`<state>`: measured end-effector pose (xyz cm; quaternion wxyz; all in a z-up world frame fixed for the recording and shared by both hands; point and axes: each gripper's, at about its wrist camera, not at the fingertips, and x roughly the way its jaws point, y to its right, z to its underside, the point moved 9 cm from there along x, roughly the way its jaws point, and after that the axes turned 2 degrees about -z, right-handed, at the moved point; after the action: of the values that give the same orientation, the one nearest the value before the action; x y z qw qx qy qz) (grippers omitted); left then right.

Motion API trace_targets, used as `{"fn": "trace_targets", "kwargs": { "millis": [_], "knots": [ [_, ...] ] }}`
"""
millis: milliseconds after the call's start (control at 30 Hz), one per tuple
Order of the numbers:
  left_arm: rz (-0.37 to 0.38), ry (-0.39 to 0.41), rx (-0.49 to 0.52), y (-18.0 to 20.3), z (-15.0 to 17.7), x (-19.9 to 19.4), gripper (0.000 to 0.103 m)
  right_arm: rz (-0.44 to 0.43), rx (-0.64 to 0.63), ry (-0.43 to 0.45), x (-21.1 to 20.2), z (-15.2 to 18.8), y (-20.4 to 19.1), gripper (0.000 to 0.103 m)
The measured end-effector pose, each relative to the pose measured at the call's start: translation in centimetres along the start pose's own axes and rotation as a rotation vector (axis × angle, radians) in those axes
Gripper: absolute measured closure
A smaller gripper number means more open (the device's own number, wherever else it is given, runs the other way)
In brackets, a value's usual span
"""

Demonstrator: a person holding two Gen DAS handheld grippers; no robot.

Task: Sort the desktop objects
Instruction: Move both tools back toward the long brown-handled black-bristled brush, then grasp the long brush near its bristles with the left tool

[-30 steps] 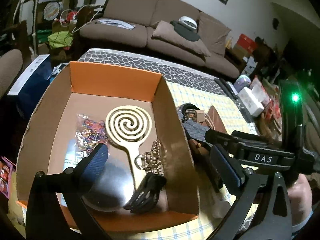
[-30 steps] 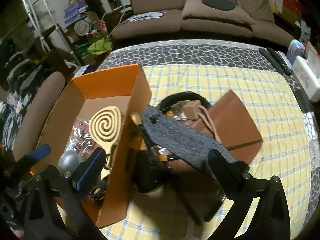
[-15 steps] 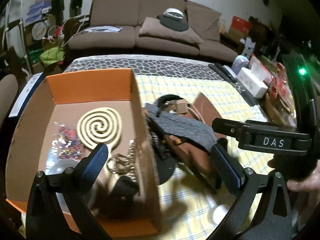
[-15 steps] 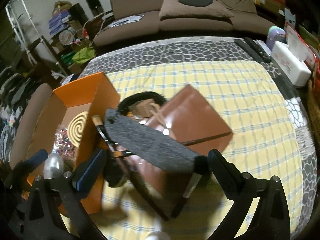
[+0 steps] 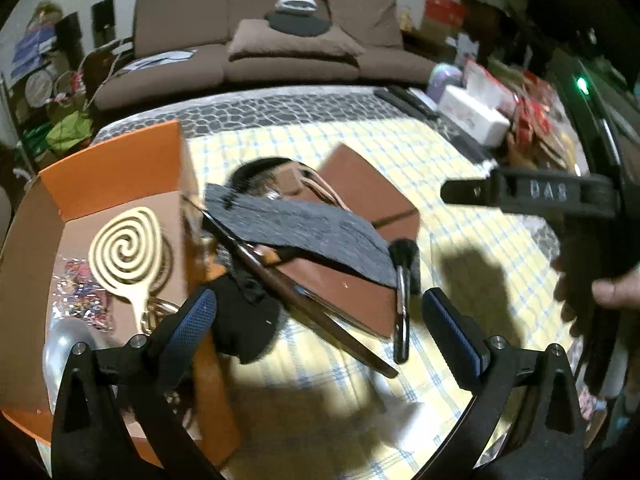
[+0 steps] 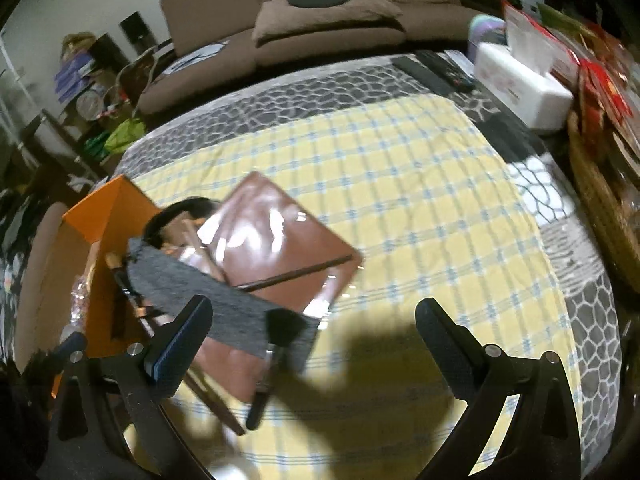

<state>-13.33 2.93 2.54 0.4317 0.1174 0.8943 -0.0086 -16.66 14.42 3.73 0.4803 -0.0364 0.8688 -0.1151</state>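
Both my grippers have swung rightward off the orange box point(image 5: 120, 168), which a second ago filled the left wrist view and now sits at that view's left side, against the left edge of the yellow checked tablecloth point(image 6: 420, 200). Behind the cloth, at the table's far edge, I see the brown sofa point(image 5: 256, 32) with a cushion on it.

On the cloth just right of the box lies the brown notebook point(image 6: 276, 240), tilted like a diamond, with a thin dark band across one corner. A grey felt pouch point(image 5: 304, 228) lies across its near-left part, overlapping it. Inside the box, on its floor, I see a gold spiral hand mirror point(image 5: 126, 240), handle toward me, and beside it on the left a scatter of small colourful hair ties point(image 5: 80, 292). A black makeup brush point(image 6: 272, 356) lies at the notebook's near corner, bristles touching the pouch and handle pointing at me. A long thin brown stick point(image 5: 304, 300) runs diagonally over the notebook's near-left edge.

My left gripper point(image 5: 316, 324) hangs above the notebook's near edge, fingers spread wide with nothing between them. My right gripper point(image 6: 312, 336) is likewise spread and empty, hovering over the brush and bare cloth. At the left view's right edge I see a hand point(image 5: 600, 292) on the right tool's handle.
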Motion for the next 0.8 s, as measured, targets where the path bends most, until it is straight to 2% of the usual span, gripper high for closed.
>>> {"fn": "trace_targets", "kwargs": {
  "millis": [167,300,333,367,400,467,600,700,800],
  "knots": [
    [0.035,-0.045,0.065,3.0,1.3,1.3,0.000,0.005,0.032,-0.029,0.6,0.4,1.9,0.000],
    [0.058,-0.095,0.056,4.3,2.3,2.6,0.001,-0.024,0.050,-0.034,0.5,0.5,1.9,0.001],
    [0.059,-0.105,0.050,4.3,2.5,2.8,0.005,-0.034,0.041,-0.032,0.4,0.5,1.7,0.001],
    [0.060,-0.114,0.046,4.3,2.7,3.0,0.013,-0.037,0.030,-0.028,0.4,0.5,1.5,0.003],
    [0.057,-0.125,0.042,4.2,2.9,3.3,0.018,-0.039,0.017,-0.026,0.3,0.5,1.2,0.008],
    [0.045,-0.147,0.037,3.8,3.2,3.7,0.038,-0.029,-0.015,-0.032,0.3,0.7,0.8,0.019],
    [0.030,-0.182,0.002,2.7,4.0,4.5,0.041,-0.032,-0.062,-0.089,1.4,1.9,-0.1,0.049],
    [0.023,-0.191,-0.024,2.1,4.0,4.9,0.047,-0.057,-0.087,-0.161,2.8,3.5,-0.9,0.061],
    [0.025,-0.202,-0.054,1.7,4.2,5.2,0.047,-0.086,-0.092,-0.220,4.1,5.0,-1.7,0.066]
  ]
}}
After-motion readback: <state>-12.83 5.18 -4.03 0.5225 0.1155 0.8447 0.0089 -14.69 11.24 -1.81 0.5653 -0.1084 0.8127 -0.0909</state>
